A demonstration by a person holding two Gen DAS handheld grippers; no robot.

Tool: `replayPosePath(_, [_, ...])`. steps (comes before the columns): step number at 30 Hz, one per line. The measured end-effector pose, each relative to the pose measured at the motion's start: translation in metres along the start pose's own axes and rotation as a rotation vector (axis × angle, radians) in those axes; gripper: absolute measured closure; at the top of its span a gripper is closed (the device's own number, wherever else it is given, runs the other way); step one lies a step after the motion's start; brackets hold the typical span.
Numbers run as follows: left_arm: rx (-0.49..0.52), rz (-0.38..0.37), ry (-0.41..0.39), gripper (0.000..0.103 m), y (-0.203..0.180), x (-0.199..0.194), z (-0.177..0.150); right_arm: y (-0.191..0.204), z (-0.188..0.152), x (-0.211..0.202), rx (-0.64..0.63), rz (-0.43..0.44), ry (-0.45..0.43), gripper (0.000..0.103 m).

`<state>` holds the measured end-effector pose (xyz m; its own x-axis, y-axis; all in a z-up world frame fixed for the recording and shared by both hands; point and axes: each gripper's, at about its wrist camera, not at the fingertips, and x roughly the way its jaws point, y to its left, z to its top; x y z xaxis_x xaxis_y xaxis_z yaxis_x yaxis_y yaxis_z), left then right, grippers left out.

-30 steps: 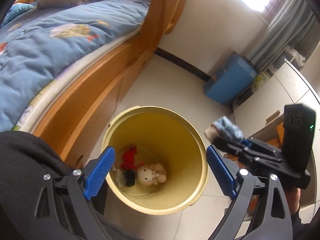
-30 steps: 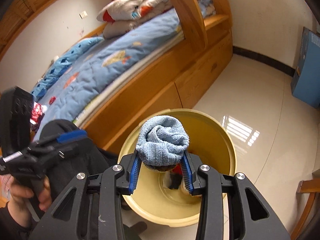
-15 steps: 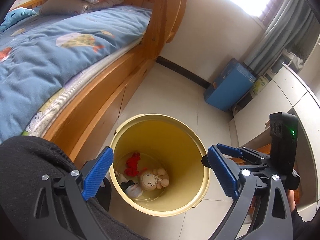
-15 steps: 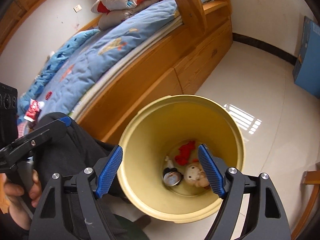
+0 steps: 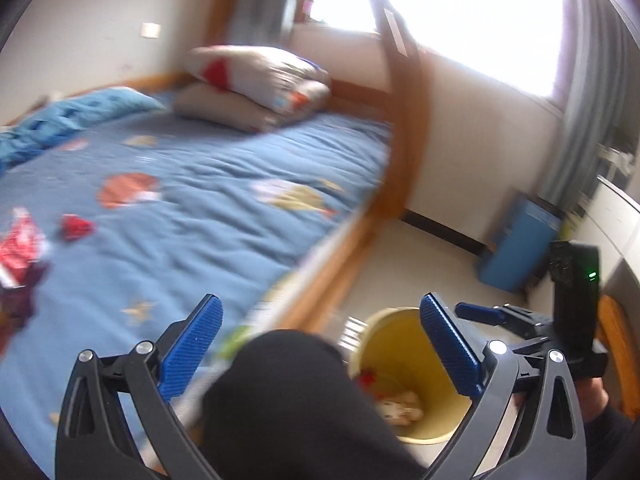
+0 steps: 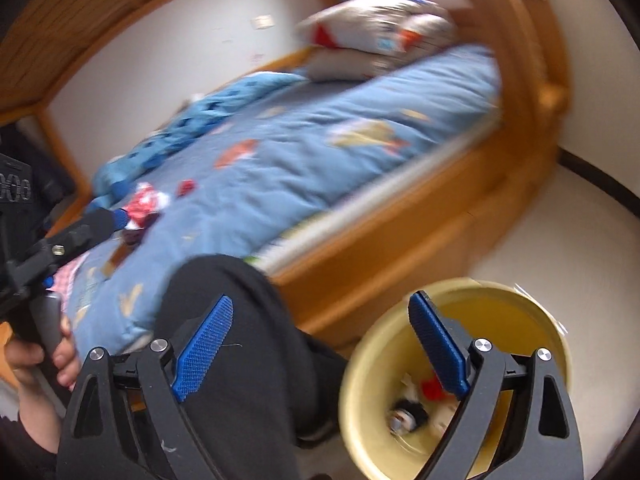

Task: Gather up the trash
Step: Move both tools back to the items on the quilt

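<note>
**Q:** Yellow plastic is the material of which vessel?

**A:** Of the round bin (image 6: 532,312), standing on the pale floor (image 6: 568,232) just beside the wooden bed frame (image 6: 400,236). At its bottom lie a red scrap (image 6: 430,388), a dark-haired doll (image 6: 408,416) and other small pieces too blurred to name.

**Q:** How do the two grippers stand?

**A:** The left gripper (image 5: 320,356) has its blue pads wide apart and opening, with nothing between them; behind the gap lie a black-clad knee (image 5: 280,392) and the blue bedspread (image 5: 200,208). The right gripper (image 6: 320,356) is likewise spread and opening, holding nothing; its right pad overlaps the bin's mouth in the right wrist view.

**Q:** Where is the remaining trash?

**A:** On the bedspread near the person's side: a crumpled red-and-white wrapper (image 6: 146,202), a small red piece (image 6: 186,188) near it and a dark scrap (image 6: 132,236) just below the wrapper.

**Q:** Can any writing be read?

**A:** None. The wrapper's print is smeared by blur, and the marks on the left gripper's black housing at the frame's left edge cannot be made out. A green lamp (image 5: 592,275) glows on the right gripper's housing.
</note>
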<state>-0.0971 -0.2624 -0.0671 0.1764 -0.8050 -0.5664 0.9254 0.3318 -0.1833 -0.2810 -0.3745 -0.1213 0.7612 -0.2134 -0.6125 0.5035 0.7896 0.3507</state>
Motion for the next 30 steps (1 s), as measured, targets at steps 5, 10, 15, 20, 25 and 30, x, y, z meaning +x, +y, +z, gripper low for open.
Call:
replayPosePath(5, [-0.036,0.149,-0.020,0.004,0.057,-0.036,-0.008,0.069,0.023,0.028,-0.127,0.125,-0.005,0.011])
replayPosePath(10, [-0.087,0.276,-0.007,0.004,0.114,-0.059,-0.020,0.141,0.037,0.056,-0.265,0.226,0.011,0.009])
replayPosePath(15, [-0.145,0.337,0.006,0.004,0.168,-0.080,-0.035,0.199,0.048,0.086,-0.353,0.305,0.031,0.009])
replayPosePath(20, [-0.182,0.398,0.038,0.004,0.216,-0.089,-0.045,0.252,0.055,0.120,-0.410,0.386,0.067,0.009])
replayPosePath(25, [-0.222,0.425,0.066,0.004,0.251,-0.088,-0.053,0.290,0.052,0.142,-0.483,0.388,0.101,0.009])
replayPosePath(30, [-0.225,0.434,0.086,0.004,0.275,-0.080,-0.056,0.308,0.051,0.162,-0.497,0.368,0.115,0.009])
